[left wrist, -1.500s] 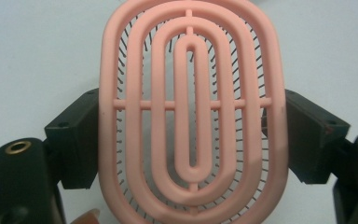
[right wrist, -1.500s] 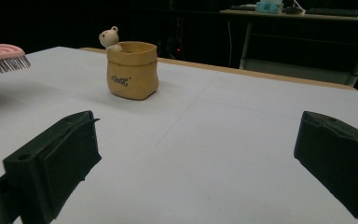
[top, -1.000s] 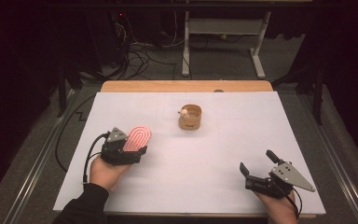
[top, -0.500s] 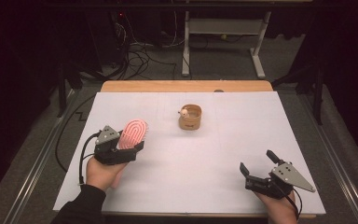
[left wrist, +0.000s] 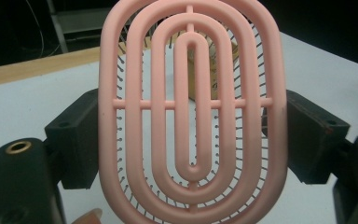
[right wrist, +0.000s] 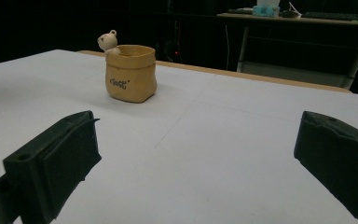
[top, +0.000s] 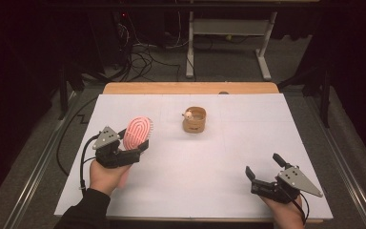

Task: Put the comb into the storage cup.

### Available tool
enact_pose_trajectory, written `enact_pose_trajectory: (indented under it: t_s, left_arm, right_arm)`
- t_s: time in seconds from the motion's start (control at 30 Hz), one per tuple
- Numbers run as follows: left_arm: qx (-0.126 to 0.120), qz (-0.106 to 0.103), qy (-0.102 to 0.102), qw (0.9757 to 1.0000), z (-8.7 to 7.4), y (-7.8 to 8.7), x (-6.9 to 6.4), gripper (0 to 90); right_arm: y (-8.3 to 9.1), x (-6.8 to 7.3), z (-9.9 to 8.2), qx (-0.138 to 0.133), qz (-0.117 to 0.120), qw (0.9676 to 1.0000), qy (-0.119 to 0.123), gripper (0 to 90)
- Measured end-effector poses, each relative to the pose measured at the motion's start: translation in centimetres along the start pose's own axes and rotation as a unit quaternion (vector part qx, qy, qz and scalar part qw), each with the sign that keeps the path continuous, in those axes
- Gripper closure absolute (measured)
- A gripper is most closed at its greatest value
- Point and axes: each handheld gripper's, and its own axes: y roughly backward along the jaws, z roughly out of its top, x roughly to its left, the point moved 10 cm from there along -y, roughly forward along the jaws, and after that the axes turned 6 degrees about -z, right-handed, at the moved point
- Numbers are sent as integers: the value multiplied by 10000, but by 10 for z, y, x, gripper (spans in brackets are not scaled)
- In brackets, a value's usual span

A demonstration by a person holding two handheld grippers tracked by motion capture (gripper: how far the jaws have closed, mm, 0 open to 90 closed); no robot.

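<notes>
The left gripper [top: 134, 143] pinches a pink hairbrush [top: 137, 133]; the right gripper [top: 263, 167] is spread wide; the far bear pot [right wrist: 130, 73] has small writing, too blurry to read.

In the high view, the pot [top: 194, 119] is sitting on the desk [top: 248, 138] just behind its middle, with the brush [top: 137, 133] lying well apart from it at about eight o'clock, raised over the desk's left part between the jaws of the left gripper [top: 136, 145]. The right gripper [top: 263, 168] is resting at about five o'clock from the pot, near the desk's front right corner. The frame [top: 228, 43] is standing on the floor behind the desk at twelve o'clock.
</notes>
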Motion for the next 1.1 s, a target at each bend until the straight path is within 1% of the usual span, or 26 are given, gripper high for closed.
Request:
enact_pose_trajectory:
  t_s: [0.1, 0.2, 0.37, 0.53, 0.57, 0.6, 0.63, 0.77, 0.83, 0.87, 1.07, 1.1]
  left_arm:
    - [-50, -17, -80, 10000, 4, -1, -4, 184]
    - [-82, -68, -116, 9999, 6, -5, -9, 184]
    - [-145, -163, -118, 9997, 8, -10, -14, 183]
    - [-191, -344, -153, 9991, 11, -19, -23, 183]
    - [-201, -367, -163, 9990, 11, -20, -24, 183]
    - [-201, -381, -216, 9988, 12, -24, -28, 183]
    - [-201, -381, -216, 9988, 12, -24, -28, 184]
    - [-198, -486, -316, 9981, 14, -32, -37, 183]
    - [-206, -601, -349, 9974, 16, -37, -44, 183]
    - [-206, -601, -349, 9974, 16, -37, -44, 183]
    - [-256, -831, -497, 9950, 21, -50, -60, 183]
    - [-256, -831, -497, 9950, 21, -50, -60, 183]
  right_arm:
    - [0, 0, 0, -7, 6, 10000, 7, 2]
    - [0, 1, 0, -4, 13, 10000, 5, 2]
    - [0, 2, 0, 0, 22, 10000, 24, 2]
    - [-1, 3, -1, 19, 34, 10000, 38, 2]
    - [-1, 3, -1, 19, 34, 10000, 38, 2]
    - [-1, 3, -2, 29, 28, 10000, 39, 2]
    - [-1, 4, -2, 34, 29, 10000, 38, 2]
    - [-2, 4, -3, 53, 32, 10000, 43, 2]
    - [-2, 4, -3, 57, 32, 10000, 46, 2]
    - [-2, 4, -3, 57, 32, 10000, 46, 2]
    - [-3, 5, -5, 76, 31, 10000, 54, 2]
    - [-3, 5, -5, 76, 31, 10000, 54, 2]
